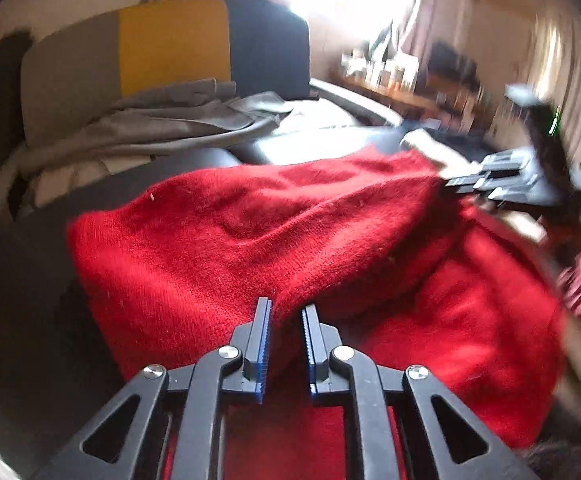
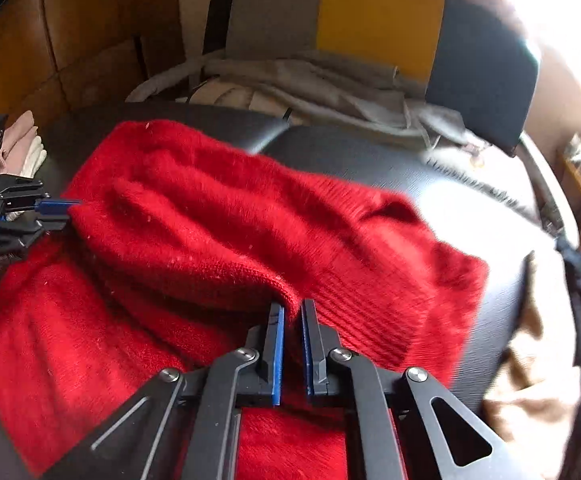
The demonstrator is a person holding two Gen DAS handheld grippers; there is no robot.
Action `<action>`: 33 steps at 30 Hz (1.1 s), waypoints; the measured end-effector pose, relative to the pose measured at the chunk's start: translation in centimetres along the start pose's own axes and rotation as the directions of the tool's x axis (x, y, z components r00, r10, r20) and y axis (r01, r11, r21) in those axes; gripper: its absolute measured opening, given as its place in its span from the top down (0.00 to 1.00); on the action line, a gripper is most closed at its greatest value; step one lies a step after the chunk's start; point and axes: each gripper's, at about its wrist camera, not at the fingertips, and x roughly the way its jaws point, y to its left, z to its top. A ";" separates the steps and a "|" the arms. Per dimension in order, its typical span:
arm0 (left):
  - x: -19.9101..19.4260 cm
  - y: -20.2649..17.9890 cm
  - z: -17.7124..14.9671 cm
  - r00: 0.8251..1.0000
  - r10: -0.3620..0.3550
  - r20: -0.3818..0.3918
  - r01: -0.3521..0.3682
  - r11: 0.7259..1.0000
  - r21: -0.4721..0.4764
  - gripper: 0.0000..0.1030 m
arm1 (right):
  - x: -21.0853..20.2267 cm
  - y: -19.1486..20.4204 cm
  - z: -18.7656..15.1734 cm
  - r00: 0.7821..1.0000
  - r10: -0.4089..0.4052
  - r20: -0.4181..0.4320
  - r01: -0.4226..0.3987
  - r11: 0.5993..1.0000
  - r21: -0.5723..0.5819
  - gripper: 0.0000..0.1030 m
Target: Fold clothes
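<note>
A fluffy red knit sweater point(image 1: 290, 232) lies on a black leather surface point(image 1: 30, 280), with one layer lifted over the rest. My left gripper point(image 1: 286, 312) is shut on a raised fold of its edge. My right gripper point(image 2: 292, 314) is shut on another part of the same edge, near the ribbed hem point(image 2: 390, 300). The right gripper also shows at the right of the left wrist view point(image 1: 486, 184), and the left gripper at the left edge of the right wrist view point(image 2: 50, 210). The sweater stretches between the two grippers.
A chair back in grey, yellow and dark blue panels point(image 1: 170, 44) stands behind, with grey and white clothes point(image 1: 162, 124) heaped on it. Folded pale clothes point(image 2: 22, 144) lie at the left. A beige garment point(image 2: 530, 360) lies at the right. A cluttered wooden shelf point(image 1: 394, 76) stands by the bright window.
</note>
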 end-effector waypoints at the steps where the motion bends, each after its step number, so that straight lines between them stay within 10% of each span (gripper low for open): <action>1: -0.1 -0.2 -0.4 1.000 -0.020 0.001 0.020 1.000 -0.013 0.88 | -0.2 -0.1 -0.1 1.000 -0.028 -0.003 0.028 1.000 -0.009 0.92; 7: -0.1 -0.6 -1.3 0.997 -0.083 0.006 0.083 0.993 -0.086 0.76 | 1.7 -0.7 -2.5 0.995 -0.077 -0.064 0.077 0.997 0.006 0.87; 11: -3.1 1.2 -0.4 0.990 -0.104 0.096 0.119 0.979 -0.164 0.73 | -0.1 -0.3 -2.1 0.996 -0.073 -0.052 0.073 0.997 -0.015 0.30; 20: -3.6 9.7 2.5 0.961 -0.052 0.273 0.188 0.845 -0.501 0.64 | -1.4 0.1 3.8 0.985 0.119 0.126 -0.137 0.980 0.142 0.30; 28: 4.5 11.9 4.3 0.994 0.105 -0.008 -0.095 0.869 -0.486 0.66 | 6.3 -1.8 3.1 0.999 -0.036 0.007 0.033 0.979 0.202 0.28; 33: 4.9 12.0 3.0 0.989 0.127 0.076 -0.074 0.870 -0.488 0.70 | 6.8 -4.2 1.0 0.994 -0.092 0.054 0.070 0.946 0.318 0.12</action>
